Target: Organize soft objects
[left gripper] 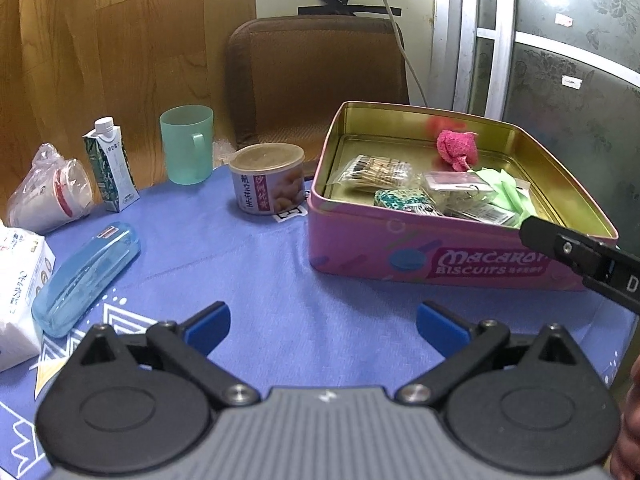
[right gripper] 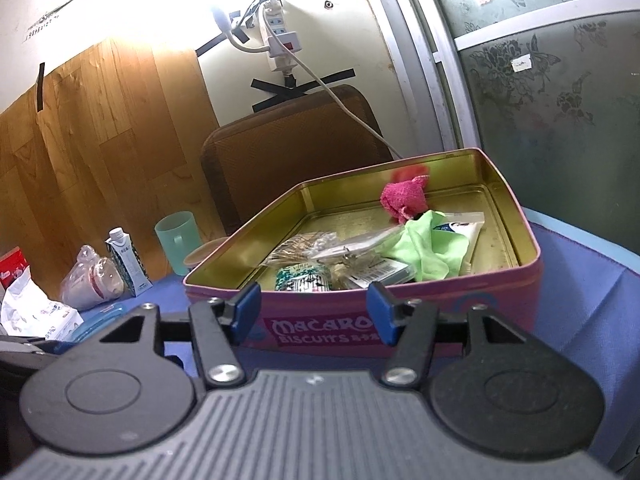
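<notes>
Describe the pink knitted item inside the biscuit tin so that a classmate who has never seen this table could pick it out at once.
Find the pink biscuit tin standing open on the blue tablecloth. Look toward its far side, behind the packets. There lies the pink knitted item, a small crumpled bundle; it is the only fuzzy, deep pink thing in the tin, unlike the smooth light green cloth nearby.

It looks like a lived-in home room: a blue printed tablecloth [left gripper: 248,264], a brown cushioned chair [left gripper: 316,80], a mint plastic cup [left gripper: 186,144], a peanut can [left gripper: 267,178], wood-pattern wall panels [left gripper: 100,40].
</notes>
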`<state>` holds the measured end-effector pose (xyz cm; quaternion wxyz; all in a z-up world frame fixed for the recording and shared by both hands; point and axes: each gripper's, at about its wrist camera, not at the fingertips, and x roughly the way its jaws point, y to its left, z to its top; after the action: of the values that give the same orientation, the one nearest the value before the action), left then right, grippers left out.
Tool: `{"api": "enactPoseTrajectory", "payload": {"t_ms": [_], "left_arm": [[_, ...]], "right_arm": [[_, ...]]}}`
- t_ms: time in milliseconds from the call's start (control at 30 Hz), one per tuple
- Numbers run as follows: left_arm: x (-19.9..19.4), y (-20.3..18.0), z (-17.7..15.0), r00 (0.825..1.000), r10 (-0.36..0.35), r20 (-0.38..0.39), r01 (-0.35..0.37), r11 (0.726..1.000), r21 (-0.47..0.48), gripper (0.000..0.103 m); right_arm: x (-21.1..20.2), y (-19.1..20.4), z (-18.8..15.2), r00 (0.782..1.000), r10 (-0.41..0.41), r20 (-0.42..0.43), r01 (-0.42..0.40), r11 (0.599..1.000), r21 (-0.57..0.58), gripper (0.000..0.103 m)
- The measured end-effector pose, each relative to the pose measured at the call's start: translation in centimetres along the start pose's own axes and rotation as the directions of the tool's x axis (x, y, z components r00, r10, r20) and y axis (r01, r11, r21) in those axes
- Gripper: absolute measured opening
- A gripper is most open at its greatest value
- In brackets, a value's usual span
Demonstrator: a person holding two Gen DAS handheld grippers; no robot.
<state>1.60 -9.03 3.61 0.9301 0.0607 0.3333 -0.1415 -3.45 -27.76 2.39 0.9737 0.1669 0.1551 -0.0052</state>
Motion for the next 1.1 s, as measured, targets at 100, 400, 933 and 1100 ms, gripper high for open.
{"api": "enactPoseTrajectory", "payload": {"t_ms": [100,400,933,1100], "left_arm": [[0.0,0.2,0.0,1.000,0.004,0.000,-0.004,1.000,-0.003,0.103],[0.1,0.0,-0.1,1.000,0.029,0.000,-0.029,0.999,0.025,0.103],[-0.9,0.2,0.0,0.996,0.061,0.066,-0.064,0.997,0.037,0.103],[-1.0,0.0,0.0,0.997,0.052,0.064,-0.054,0.998,0.034,0.103]], "right_arm": [[0.1,-0.2,0.1,1.000,0.007,-0.004,-0.007,1.000,-0.001,0.061],[0.2,-0.2,0.1,1.000,0.015,-0.008,-0.015,1.000,-0.002,0.061],[0.1,-0.7,0.3,1.000,0.013,0.001,-0.013,1.000,0.009,0.062],[0.0,-0.6,0.2,1.000,0.012,-0.003,-0.012,1.000,0.014,0.062]]}}
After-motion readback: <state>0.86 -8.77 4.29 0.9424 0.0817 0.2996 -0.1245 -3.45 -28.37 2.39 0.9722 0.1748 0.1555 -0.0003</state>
